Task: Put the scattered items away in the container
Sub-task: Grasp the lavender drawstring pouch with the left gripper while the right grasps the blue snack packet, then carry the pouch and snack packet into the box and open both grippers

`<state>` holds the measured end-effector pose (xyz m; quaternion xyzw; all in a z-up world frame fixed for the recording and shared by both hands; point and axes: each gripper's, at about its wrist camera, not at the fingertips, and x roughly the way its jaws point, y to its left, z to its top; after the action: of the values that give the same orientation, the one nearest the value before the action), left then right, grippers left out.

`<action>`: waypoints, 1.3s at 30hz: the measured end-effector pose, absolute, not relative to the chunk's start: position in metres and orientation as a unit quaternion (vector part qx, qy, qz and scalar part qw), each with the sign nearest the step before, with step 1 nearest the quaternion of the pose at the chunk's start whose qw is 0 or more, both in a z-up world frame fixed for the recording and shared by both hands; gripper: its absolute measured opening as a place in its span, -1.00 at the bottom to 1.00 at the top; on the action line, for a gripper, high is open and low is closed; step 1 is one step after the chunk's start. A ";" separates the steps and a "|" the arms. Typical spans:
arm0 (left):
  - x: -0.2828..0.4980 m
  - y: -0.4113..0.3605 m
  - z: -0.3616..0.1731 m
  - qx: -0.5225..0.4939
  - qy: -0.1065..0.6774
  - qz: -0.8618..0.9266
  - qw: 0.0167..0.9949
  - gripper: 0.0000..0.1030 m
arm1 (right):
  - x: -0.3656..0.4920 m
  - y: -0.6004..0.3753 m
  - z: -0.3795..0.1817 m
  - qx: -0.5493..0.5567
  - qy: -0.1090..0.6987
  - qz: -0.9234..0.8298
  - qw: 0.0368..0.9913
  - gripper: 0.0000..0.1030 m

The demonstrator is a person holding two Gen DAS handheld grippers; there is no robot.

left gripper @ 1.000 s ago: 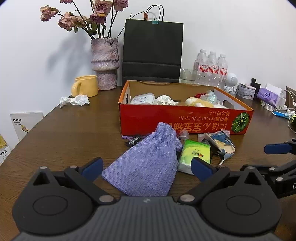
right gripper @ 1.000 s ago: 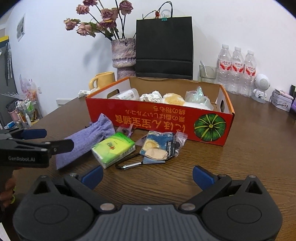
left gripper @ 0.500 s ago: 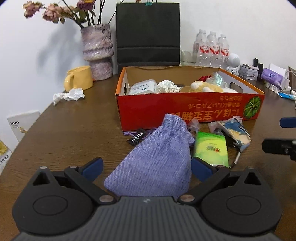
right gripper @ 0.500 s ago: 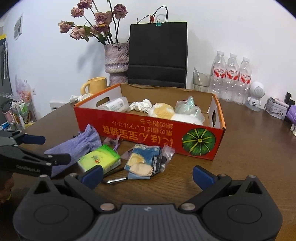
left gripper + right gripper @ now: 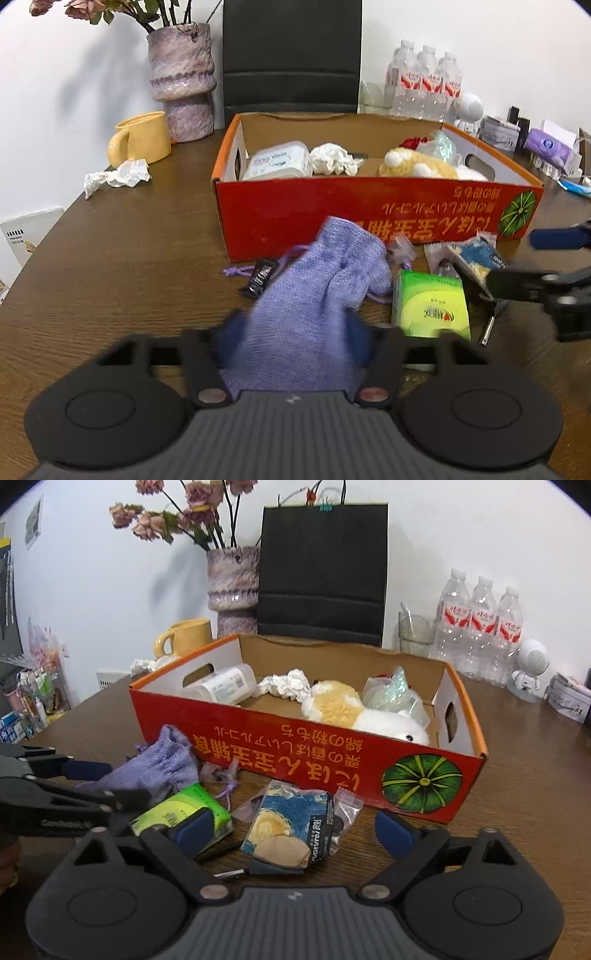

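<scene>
Closing on the pouch (image 5: 317, 295): left gripper (image 5: 291, 339) has its jaws coming together with the purple cloth bunched between them at 6 o'clock in the left view; pads look to be squeezing the fabric, though blur hides the exact contact. Right gripper (image 5: 291, 830) jaws are closing too but stand apart, with the snack packet (image 5: 291, 830) lying between them, not yet pinched. Left pad overlaps the tissue pack (image 5: 184, 812) at 9 o'clock of the packet.

Box (image 5: 306, 760) sits at 12 o'clock of both grippers, already holding a wipes tub (image 5: 221, 683), crumpled paper (image 5: 286, 683) and plush toy (image 5: 343, 709). Pouch, tissue pack and packet all lie on the table (image 5: 129, 258) just in front of the box's near wall. Small dark wrapper (image 5: 260, 280) touches the pouch at its 9 o'clock. Metal clip (image 5: 229, 874) pokes out under the packet.

Risks, as judgement:
- Pouch is limp; a grip on a fold only could slip on the lift, or its drawstring (image 5: 240, 272) could drag the wrapper along.
- Right pad may catch the tissue pack with the packet and drop one.
- Grippers are near each other; crossing paths to the box could collide.
- Low lift could snag the box's near wall.
</scene>
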<state>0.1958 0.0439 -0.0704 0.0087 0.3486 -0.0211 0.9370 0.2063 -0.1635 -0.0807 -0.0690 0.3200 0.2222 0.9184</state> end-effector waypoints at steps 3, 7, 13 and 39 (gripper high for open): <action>0.193 0.046 -0.068 0.003 0.339 -0.019 0.941 -0.49 | 0.215 -0.157 -0.087 -0.073 0.333 0.221 0.914 0.48; 0.191 0.051 -0.063 -0.017 0.329 -0.014 0.944 -0.72 | 0.225 -0.153 -0.094 -0.074 0.348 0.213 0.910 0.31; 0.188 0.056 -0.061 -0.030 0.324 -0.013 0.946 -0.74 | 0.226 -0.150 -0.098 -0.086 0.354 0.212 0.907 0.04; 0.189 0.051 -0.070 0.001 0.337 0.004 0.942 -0.84 | 0.203 -0.175 -0.080 -0.047 0.331 0.227 0.915 -0.80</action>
<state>0.1888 0.0510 -0.0705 0.0012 0.3368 0.0038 0.9416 0.2029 -0.1746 -0.0805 -0.0471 0.3313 0.2271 0.9146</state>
